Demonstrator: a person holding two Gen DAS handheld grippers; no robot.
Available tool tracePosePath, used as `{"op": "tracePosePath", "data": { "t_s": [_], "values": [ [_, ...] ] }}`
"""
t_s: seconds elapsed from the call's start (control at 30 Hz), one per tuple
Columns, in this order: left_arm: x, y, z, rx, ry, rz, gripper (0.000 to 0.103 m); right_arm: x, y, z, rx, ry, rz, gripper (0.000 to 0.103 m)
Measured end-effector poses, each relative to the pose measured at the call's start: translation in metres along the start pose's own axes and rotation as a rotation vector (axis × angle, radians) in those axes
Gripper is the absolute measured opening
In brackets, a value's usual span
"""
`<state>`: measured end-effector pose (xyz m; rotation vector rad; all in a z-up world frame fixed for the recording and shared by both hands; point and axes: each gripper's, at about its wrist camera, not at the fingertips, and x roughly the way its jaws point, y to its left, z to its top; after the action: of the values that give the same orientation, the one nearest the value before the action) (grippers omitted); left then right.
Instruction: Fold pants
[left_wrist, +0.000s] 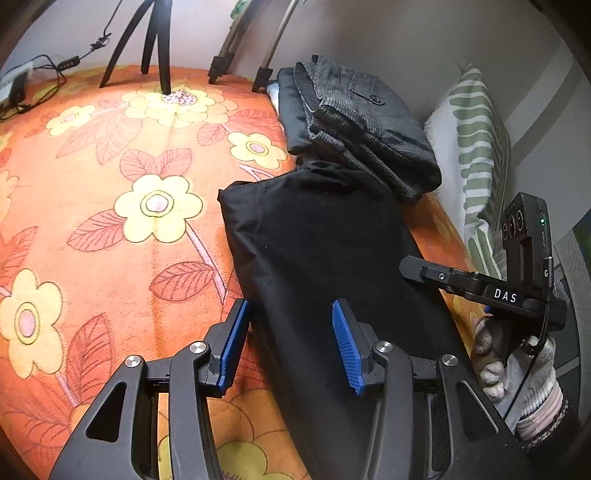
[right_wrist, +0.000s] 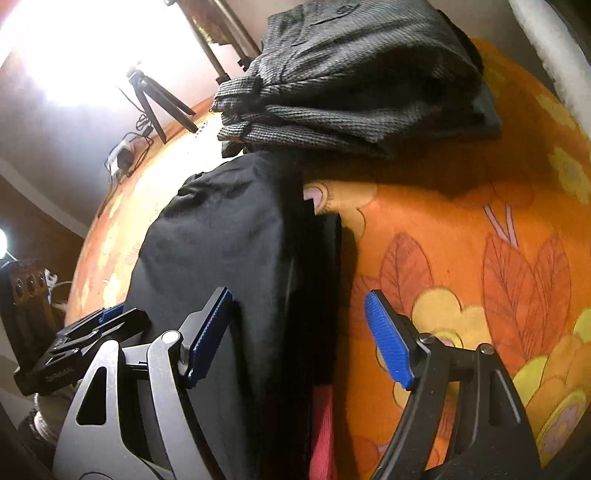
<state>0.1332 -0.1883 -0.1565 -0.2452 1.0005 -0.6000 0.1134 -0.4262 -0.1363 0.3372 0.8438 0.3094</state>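
Black pants lie folded into a long strip on an orange flowered bedspread. My left gripper stands open low over the strip's near end, with the strip's left edge between the blue pads; neither pad presses on the cloth. My right gripper is open too and straddles the right edge of the black pants. In the left wrist view the right gripper shows at the strip's right side, held by a gloved hand. The left gripper shows at the left of the right wrist view.
A stack of folded grey pants sits just beyond the black strip, also as the grey stack. A green-striped pillow leans on the wall at right. Tripod legs and a power strip with cables stand at the far edge. Pink cloth peeks from under the strip.
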Motion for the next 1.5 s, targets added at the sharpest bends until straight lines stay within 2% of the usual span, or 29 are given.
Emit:
{"op": "tracePosePath", "data": {
  "t_s": [0.1, 0.2, 0.37, 0.53, 0.6, 0.63, 0.7, 0.77, 0.87, 1.03, 1.17, 1.33, 1.5],
  "values": [
    [0.004, 0.001, 0.001, -0.011, 0.007, -0.007, 0.046, 0.003, 0.005, 0.004, -0.034, 0.009, -0.007, 0.08],
    [0.005, 0.003, 0.002, -0.018, 0.005, -0.02, 0.046, -0.001, -0.005, 0.008, 0.014, 0.011, 0.028, 0.08],
    [0.006, 0.004, 0.004, -0.013, 0.0, -0.03, 0.046, -0.003, -0.018, 0.013, 0.04, 0.005, 0.02, 0.08],
    [0.006, 0.005, 0.004, -0.011, -0.003, -0.035, 0.047, 0.005, -0.003, 0.013, -0.025, 0.014, 0.0, 0.085],
    [0.006, 0.005, 0.004, -0.01, -0.006, -0.04, 0.046, 0.009, 0.004, 0.012, -0.045, 0.021, 0.019, 0.077],
    [0.006, 0.005, 0.004, -0.012, -0.007, -0.043, 0.046, 0.009, 0.006, 0.012, -0.056, 0.021, 0.023, 0.068],
    [0.007, 0.007, 0.005, -0.028, -0.011, -0.057, 0.046, 0.01, 0.009, 0.011, -0.067, 0.024, 0.034, 0.06],
    [0.008, 0.009, 0.006, -0.043, -0.015, -0.07, 0.044, 0.009, 0.006, 0.011, -0.047, 0.021, 0.058, 0.041],
    [0.01, 0.006, 0.006, -0.046, -0.026, -0.074, 0.044, 0.01, -0.003, 0.01, 0.027, 0.021, 0.112, 0.028],
    [0.011, 0.008, 0.004, -0.091, -0.054, -0.063, 0.027, 0.009, -0.003, 0.009, 0.069, 0.006, 0.119, 0.019],
    [0.007, 0.01, 0.002, -0.117, -0.079, -0.059, 0.022, 0.002, 0.008, 0.008, 0.042, -0.021, 0.093, 0.016],
    [-0.005, -0.007, 0.003, -0.034, -0.112, -0.032, 0.013, -0.01, 0.024, 0.009, -0.015, -0.057, 0.083, 0.013],
    [-0.015, -0.017, 0.007, 0.005, -0.138, -0.034, 0.011, -0.026, 0.032, 0.008, -0.032, -0.088, 0.084, 0.013]
  ]
}}
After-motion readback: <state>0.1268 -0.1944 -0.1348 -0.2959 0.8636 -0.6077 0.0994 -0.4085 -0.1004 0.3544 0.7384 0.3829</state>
